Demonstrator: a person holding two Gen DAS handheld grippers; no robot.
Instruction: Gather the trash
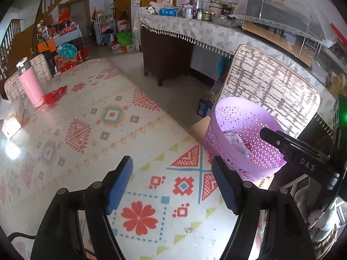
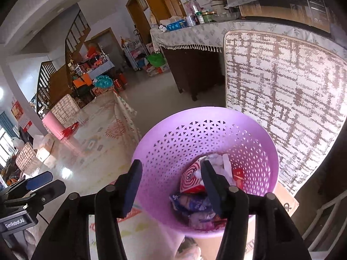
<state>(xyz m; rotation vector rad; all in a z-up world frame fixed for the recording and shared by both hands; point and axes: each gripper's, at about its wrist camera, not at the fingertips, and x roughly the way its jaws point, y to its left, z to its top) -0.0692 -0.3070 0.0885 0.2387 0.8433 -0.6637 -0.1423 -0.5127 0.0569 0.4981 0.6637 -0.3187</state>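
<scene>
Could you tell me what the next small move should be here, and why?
Probably send the left gripper toward the red wrapper beside the pink bottle. Both grippers are open and empty, the right gripper hangs over the basket with wrappers already inside, and that scrap looks like leftover trash.

Right hand-held gripper (image 2: 171, 186) hides basket (image 2: 249, 130) trash (image 2: 190, 179).

Left gripper (image 1: 172, 186): we see black arms, round pivot pins, and ribbed blue pads (image 1: 118, 186) on the jaws.
Right gripper (image 2: 171, 186): black frame, dark blue pads (image 2: 211, 189), grey-capped pins.
Markings: white "DAS" in the left view, "GenRobot.AI" in the right view.
</scene>
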